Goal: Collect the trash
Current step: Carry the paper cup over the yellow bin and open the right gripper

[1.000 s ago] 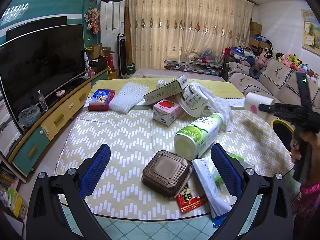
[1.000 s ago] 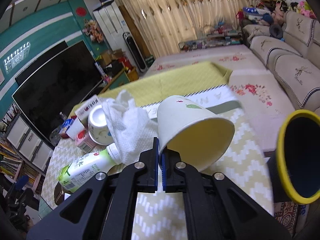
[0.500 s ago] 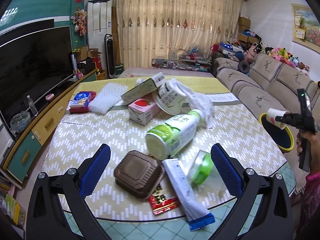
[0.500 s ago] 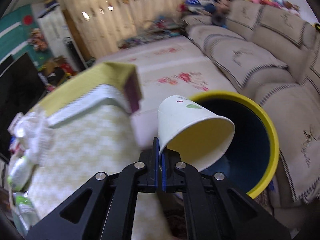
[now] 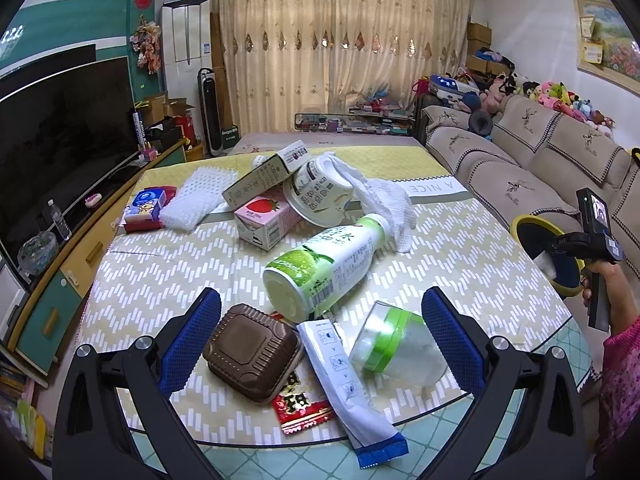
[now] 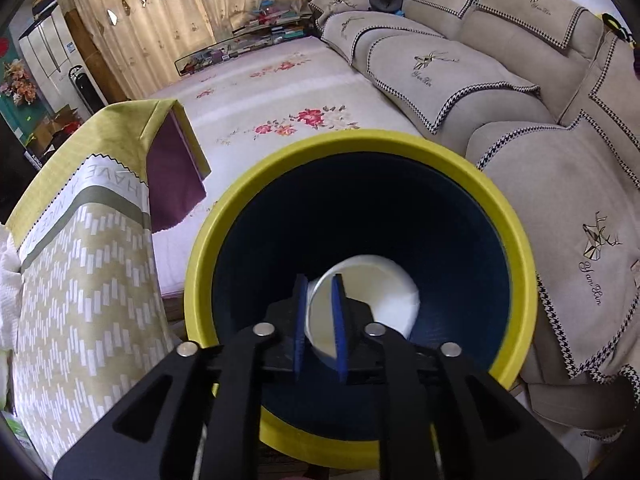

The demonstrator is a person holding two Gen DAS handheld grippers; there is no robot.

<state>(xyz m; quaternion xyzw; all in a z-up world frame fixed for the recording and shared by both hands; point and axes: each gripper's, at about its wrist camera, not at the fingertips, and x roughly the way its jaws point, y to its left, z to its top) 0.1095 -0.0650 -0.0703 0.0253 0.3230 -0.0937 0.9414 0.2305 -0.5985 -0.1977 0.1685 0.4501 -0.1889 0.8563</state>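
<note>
1. A white paper cup (image 6: 372,300) sits inside the round dark-blue bin with a yellow rim (image 6: 520,264), its open mouth facing the right wrist camera.
2. The right gripper (image 6: 319,320) reaches over the bin's near rim; its blue-padded fingers (image 6: 300,320) stand slightly parted with the cup's rim seen between them. The cup looks blurred, and whether the pads touch it cannot be told.
3. From the left wrist view, the right gripper (image 5: 560,246) is over the same bin (image 5: 524,224), which stands past the table's right edge beside a beige sofa (image 5: 520,160).
4. The left gripper (image 5: 320,328) hovers above the near side of the table (image 5: 480,240), fingers spread wide and holding nothing.
5. Between those fingers on the yellow-and-white zigzag tablecloth lie a brown ribbed plastic clamshell box (image 5: 252,352), a white tube-like pack with a blue end (image 5: 348,392), a red foil wrapper (image 5: 300,408) and a clear jar with a green band (image 5: 396,348) on its side.
6. Just beyond them a green-and-white plastic drink bottle (image 5: 324,268) lies on its side, its base toward the camera.
7. Farther back are a pink strawberry milk carton (image 5: 266,218), a tipped white printed tub (image 5: 320,196), a long beige carton (image 5: 266,178) leaning on them, and a white cloth (image 5: 384,204) draped beside the tub.
8. At the far left of the table rest a white foam mesh sheet (image 5: 200,196) and a blue-and-red packet (image 5: 146,208).
</note>
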